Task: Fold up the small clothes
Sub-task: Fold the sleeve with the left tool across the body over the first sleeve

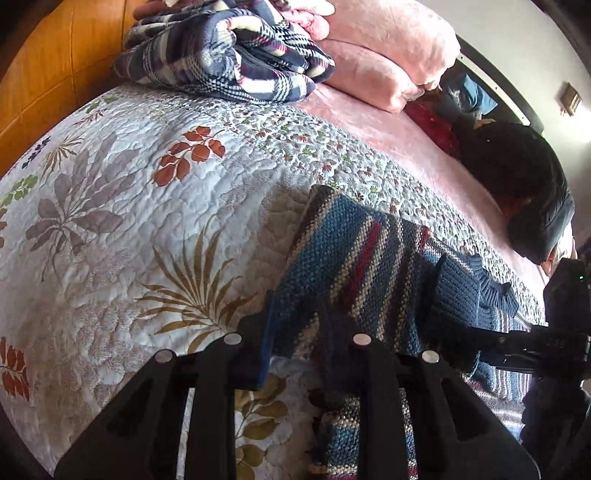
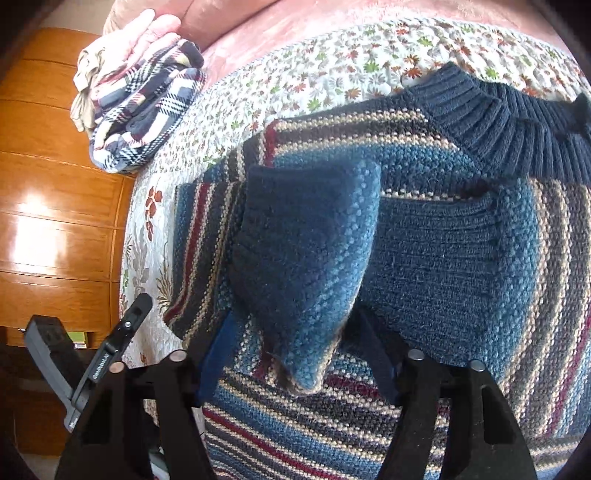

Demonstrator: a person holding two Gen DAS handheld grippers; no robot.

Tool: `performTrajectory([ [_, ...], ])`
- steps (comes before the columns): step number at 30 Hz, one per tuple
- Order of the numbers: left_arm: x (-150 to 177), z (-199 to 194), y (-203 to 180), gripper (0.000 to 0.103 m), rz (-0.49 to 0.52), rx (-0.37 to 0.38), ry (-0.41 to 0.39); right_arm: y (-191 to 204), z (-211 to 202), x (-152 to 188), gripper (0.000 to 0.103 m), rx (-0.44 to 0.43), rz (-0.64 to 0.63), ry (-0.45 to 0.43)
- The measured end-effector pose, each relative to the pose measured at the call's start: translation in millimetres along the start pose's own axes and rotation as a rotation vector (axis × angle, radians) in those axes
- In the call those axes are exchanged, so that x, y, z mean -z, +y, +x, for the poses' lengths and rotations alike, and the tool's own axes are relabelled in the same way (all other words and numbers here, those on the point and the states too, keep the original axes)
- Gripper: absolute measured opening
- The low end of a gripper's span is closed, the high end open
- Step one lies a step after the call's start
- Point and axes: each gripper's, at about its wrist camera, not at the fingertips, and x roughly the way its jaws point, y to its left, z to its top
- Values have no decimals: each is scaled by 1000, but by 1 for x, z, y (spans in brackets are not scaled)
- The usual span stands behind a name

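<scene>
A striped knit sweater [image 1: 354, 258] in blue, cream and dark red lies on the floral quilt [image 1: 129, 221], its ribbed navy collar [image 2: 498, 125] at the far side. My left gripper [image 1: 297, 347] is shut on the sweater's left edge, which is lifted off the quilt and casts a shadow. My right gripper [image 2: 299, 354] is open, fingers wide apart over the sweater [image 2: 461, 266]. A folded blue sleeve piece [image 2: 310, 258] rises between its fingers. The right gripper [image 1: 517, 343] also shows from the side in the left wrist view, and the left gripper [image 2: 110, 350] in the right wrist view.
A folded plaid fleece [image 1: 229, 55] sits at the quilt's far end, with a person's hand [image 2: 147, 33] resting on it. Pink pillows [image 1: 388, 48] and a pink blanket [image 1: 406, 140] lie beyond. A dark garment [image 1: 517, 177] is at the right. A wooden floor [image 2: 55, 221] borders the bed.
</scene>
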Motion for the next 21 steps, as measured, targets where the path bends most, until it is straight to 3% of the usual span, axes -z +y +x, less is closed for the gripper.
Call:
performTrajectory([
  [1,0,-1,0,23,4,-2,2,4,1,0,32,14,-21,3],
  [3,-1,-3,-1,23,18,-8,2,10,-5,1,22,27,-63,-26],
  [12,-2,-6,-30,23,81,60,-12,17,-68,11,19,9,-181,-147],
  [21,1,6,-79,26,162,166,19,-29,-115,17,19,51,-146,-194],
])
